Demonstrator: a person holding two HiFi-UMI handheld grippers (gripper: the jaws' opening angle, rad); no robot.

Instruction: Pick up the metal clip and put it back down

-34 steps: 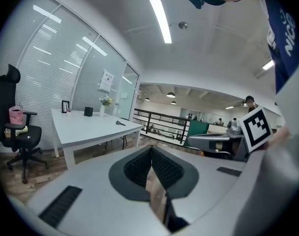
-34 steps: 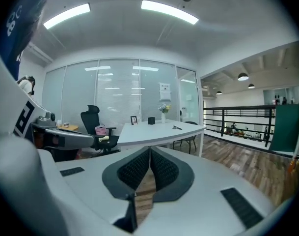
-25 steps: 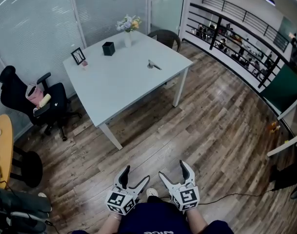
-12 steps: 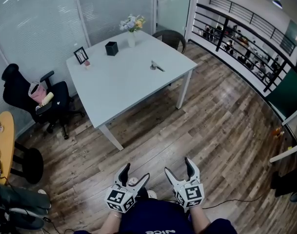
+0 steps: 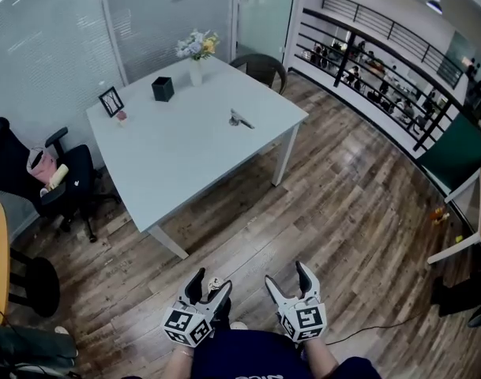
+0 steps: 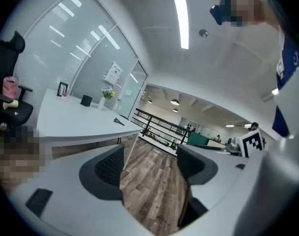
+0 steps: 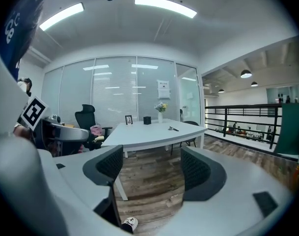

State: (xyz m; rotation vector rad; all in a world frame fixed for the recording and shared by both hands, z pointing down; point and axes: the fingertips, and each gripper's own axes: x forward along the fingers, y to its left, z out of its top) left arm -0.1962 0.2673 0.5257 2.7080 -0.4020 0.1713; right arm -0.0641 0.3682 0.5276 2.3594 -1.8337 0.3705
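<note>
Table ahead on floor. Metal clip on table, toward right edge. Vase at table's far corner; box just left of vase; picture frame further left, near left corner. Office chair left of table. Second chair behind far corner. Railing far right.

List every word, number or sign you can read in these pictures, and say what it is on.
No text can be read.
Sheet on the glass wall: too small to read.
White print on the shirt: blurred and cut off.
Picture frame: too small to read.
Left marker cube and right marker cube: square patterns only, no words.
</note>
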